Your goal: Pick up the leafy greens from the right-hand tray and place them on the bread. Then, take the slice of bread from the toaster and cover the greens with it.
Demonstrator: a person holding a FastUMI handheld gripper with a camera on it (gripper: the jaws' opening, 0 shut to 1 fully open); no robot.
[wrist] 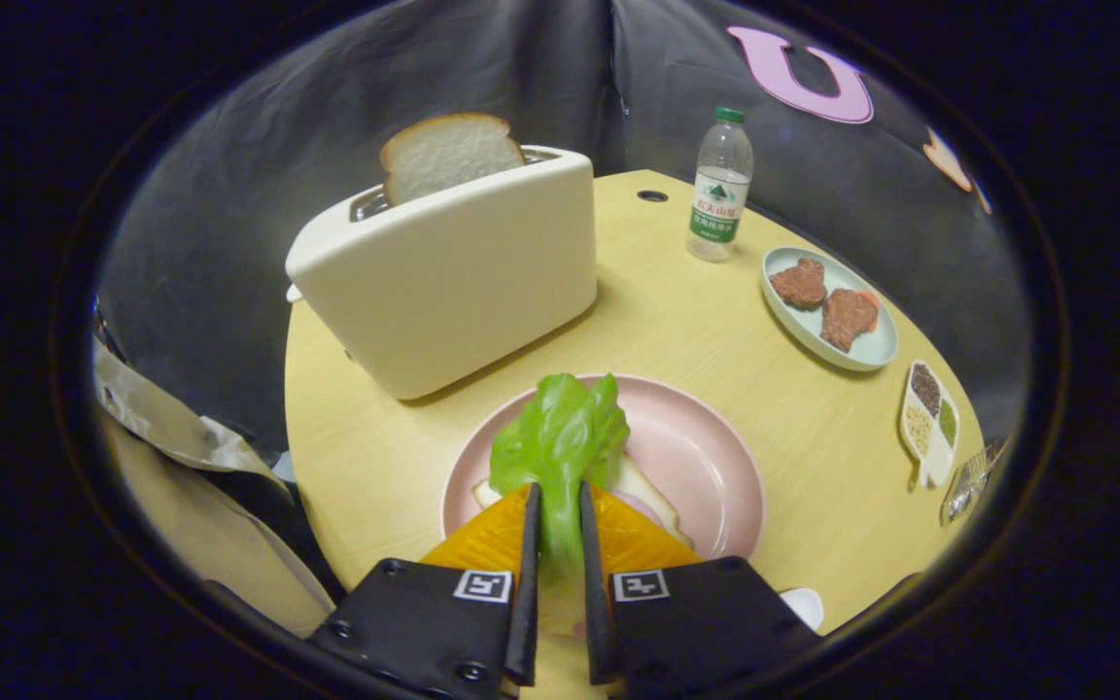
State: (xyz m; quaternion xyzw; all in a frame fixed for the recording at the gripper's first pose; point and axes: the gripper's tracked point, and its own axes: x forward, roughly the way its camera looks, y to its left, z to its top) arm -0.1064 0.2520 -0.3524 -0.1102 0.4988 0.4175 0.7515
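The hand-held gripper (560,506) is clenched on the stem of the leafy greens (560,442), both fingers pressing it from either side, with the leaf fanning out just ahead of the fingertips. Taking the pink plate (706,457) as the landmark: the greens hang over its near half, directly above the bread (652,491), a pale slice lying on the plate and peeking out beside the fingers. Whether the leaf already touches the bread cannot be told.

The step in hand looks like the placing. To do it well, I judge the leaf should be lowered until it rests flat on the slice, centred so little overhangs, and only then let go; the fingers should part gently and lift straight away so the leaf is not dragged off. The plate's raised rim leaves little room for a sideways exit.

Behind the plate, just beyond its far rim, stands the cream toaster (453,272) with the slice of bread (448,156) poking upright from its slot, free to be gripped by its exposed top. To the far right of the plate lies a pale oval tray (876,350) holding two brown patties (822,301), and nearer, a small divided dish (929,428) of seeds. Beyond the plate, on the far side of the tabletop (385,457), stands a clear water bottle (720,185) with a green cap; its green-and-white label carries writing too small to read.
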